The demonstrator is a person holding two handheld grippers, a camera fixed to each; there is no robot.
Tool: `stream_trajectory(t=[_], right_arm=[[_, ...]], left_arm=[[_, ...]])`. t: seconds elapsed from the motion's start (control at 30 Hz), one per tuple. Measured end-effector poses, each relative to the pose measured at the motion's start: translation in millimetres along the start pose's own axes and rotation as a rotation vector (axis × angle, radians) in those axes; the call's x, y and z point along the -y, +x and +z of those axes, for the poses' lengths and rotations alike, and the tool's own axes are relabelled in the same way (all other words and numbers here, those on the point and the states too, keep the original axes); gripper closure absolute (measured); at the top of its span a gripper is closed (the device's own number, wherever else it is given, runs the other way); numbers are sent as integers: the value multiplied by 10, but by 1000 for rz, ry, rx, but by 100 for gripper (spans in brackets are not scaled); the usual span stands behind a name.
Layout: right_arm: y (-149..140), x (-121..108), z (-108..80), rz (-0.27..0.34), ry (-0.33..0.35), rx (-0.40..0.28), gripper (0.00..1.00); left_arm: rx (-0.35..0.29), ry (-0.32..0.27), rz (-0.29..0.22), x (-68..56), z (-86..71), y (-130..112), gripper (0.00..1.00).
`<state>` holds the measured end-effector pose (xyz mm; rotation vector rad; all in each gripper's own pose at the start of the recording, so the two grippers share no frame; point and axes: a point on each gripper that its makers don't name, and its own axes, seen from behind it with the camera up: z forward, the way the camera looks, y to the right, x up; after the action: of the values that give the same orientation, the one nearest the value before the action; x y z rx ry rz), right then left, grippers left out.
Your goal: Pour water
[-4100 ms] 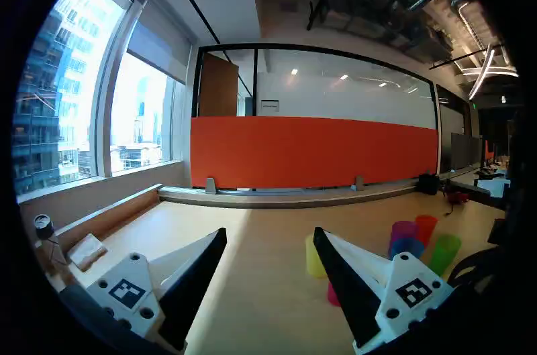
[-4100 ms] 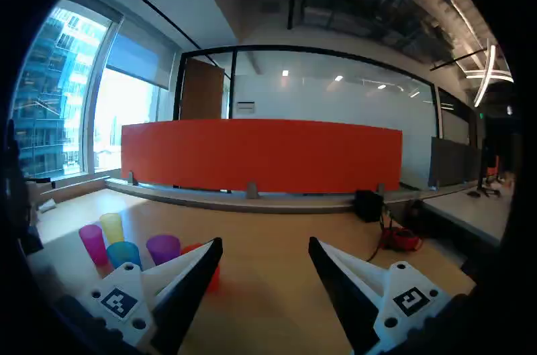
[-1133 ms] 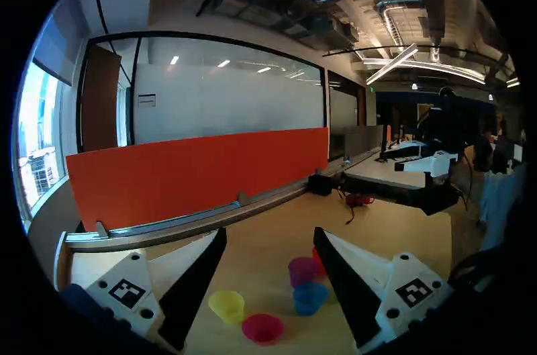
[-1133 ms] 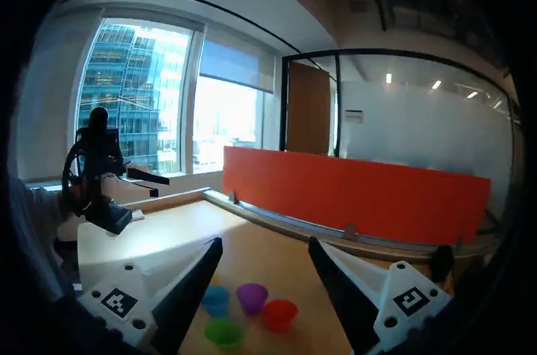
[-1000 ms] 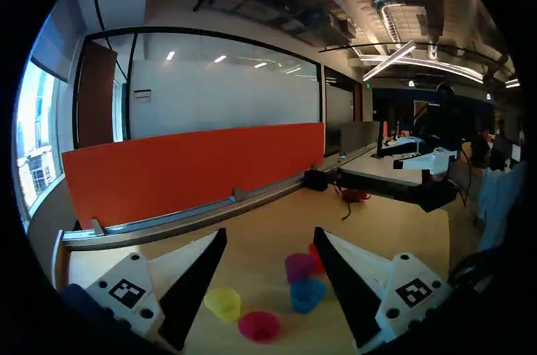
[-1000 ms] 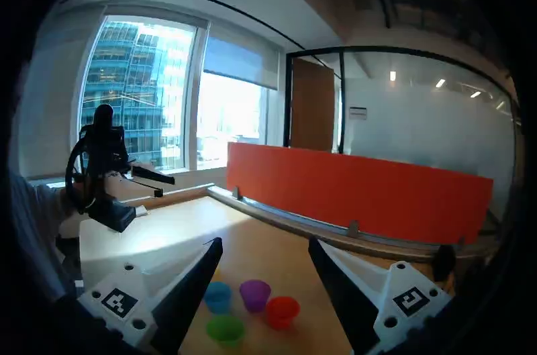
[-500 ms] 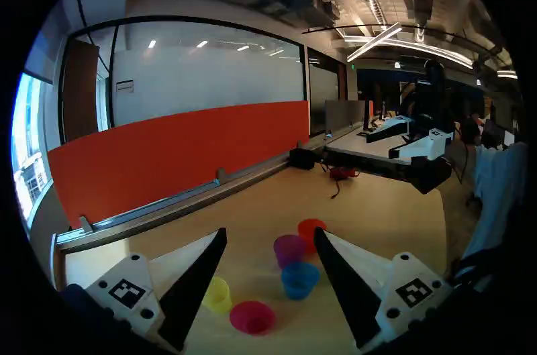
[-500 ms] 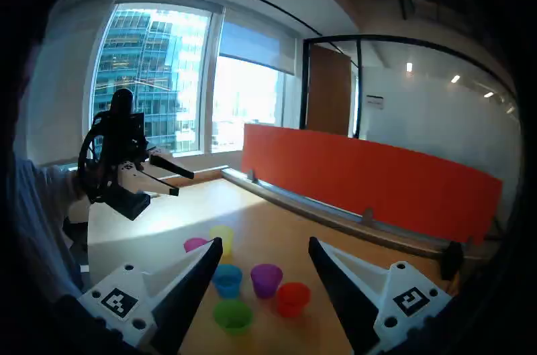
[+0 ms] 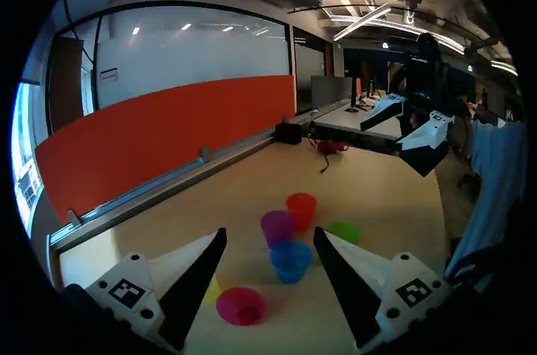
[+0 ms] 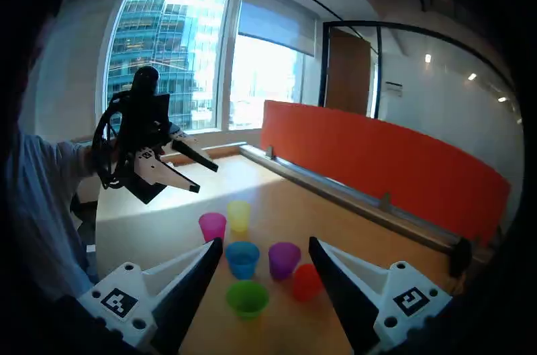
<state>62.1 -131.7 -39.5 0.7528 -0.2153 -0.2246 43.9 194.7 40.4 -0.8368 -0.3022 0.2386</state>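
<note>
While neither gripper holds anything, the step in hand reads as the approach: settling on a cup to lift before any pouring. In the left gripper view, the left gripper (image 9: 268, 229) has its fingers spread wide, and the blue cup (image 9: 290, 261) stands framed between them on the wooden table (image 9: 396, 200). Nearer than the blue cup and to its left sit the pink cup (image 9: 241, 306) and the yellow cup (image 9: 212, 290), which is half hidden by a finger. Just behind the blue cup is the purple cup (image 9: 277, 227). The red cup (image 9: 301, 211) and green cup (image 9: 344, 231) lie beyond the blue cup and to its right. Well past the blue cup the right gripper (image 9: 381, 138) hangs in the air, fingers likewise apart, aimed back at the cluster. Whether any cup holds water I cannot tell.

The next move, I judge, calls for lowering one gripper so its fingers bracket a single cup and then close. The cups stand close together, so a careless descent could knock a neighbour.

Against half a second ago, the left gripper view has tipped further down and the green cup has come into sight. Four seconds ago both grippers looked level at the orange partition (image 9: 168, 120), with the cups off to one side.
</note>
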Motion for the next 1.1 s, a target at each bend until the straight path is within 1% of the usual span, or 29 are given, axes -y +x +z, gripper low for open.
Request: stream_trajectory(t=[0.2, 0.4, 0.87, 1.1], right_arm=[[-140, 15, 16, 13, 11, 24, 1], [-311, 35, 65, 5, 18, 57, 1], [-644, 126, 265, -23, 44, 128, 1], [-755, 153, 362, -27, 53, 147, 1]], left_arm=[[43, -16, 5, -49, 106, -183, 4], [80, -35, 3, -91, 232, -350, 4], [172, -85, 14, -228, 475, -781, 4], [199, -99, 8, -256, 594, -928, 4]])
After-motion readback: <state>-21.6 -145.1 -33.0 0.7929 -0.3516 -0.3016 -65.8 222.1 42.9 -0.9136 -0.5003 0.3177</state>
